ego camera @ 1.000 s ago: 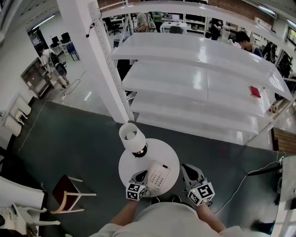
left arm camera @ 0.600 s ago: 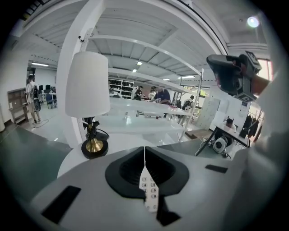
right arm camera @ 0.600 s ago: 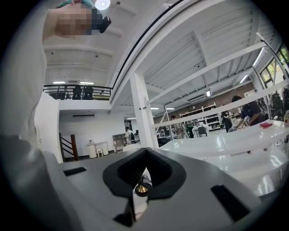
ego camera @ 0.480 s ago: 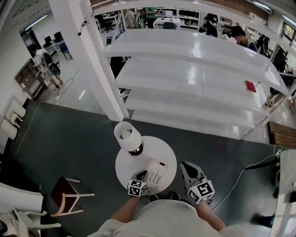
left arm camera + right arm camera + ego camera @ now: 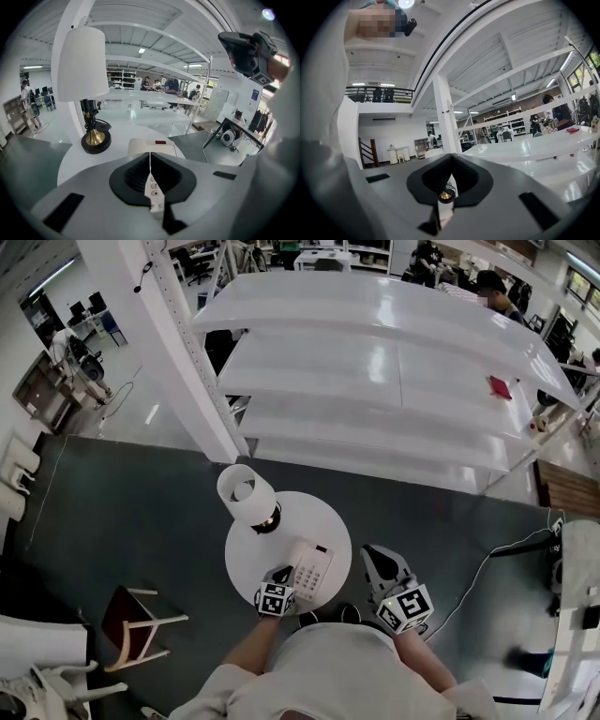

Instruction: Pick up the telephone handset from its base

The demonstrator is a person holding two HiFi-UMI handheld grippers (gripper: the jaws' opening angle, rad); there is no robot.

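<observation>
1. A round white table (image 5: 267,563) stands at the lower centre of the head view, on a dark floor.
2. The phone (image 5: 312,570) lies on the table's lower right part. Its handset (image 5: 296,561) sits on the base, along the phone's left edge.
3. A lamp (image 5: 246,495) with a white shade stands at the table's upper left edge.
4. The left gripper (image 5: 281,576) is at the phone's lower left corner, pointing up the frame and tilted down. Whether it touches the phone cannot be told from the head view.
5. In the left gripper view, the left gripper (image 5: 150,157) has its jaws together with nothing between them. The phone (image 5: 152,146) lies just beyond the tips, and keypad keys show in the slit below them. The lamp (image 5: 84,65) stands at the left of that frame.
6. The right gripper (image 5: 373,559) is right of the table, beside its edge and apart from the phone.
7. In the right gripper view, the right gripper (image 5: 451,159) also has its jaws together and holds nothing. The brass lamp base (image 5: 446,195) shows through the gap below the tips.
8. A white shelf rack (image 5: 375,381) fills the top of the head view, with a red item (image 5: 500,387) at its right.
9. A chair (image 5: 131,624) stands at the lower left, and a cable (image 5: 487,563) runs over the floor at the right.
</observation>
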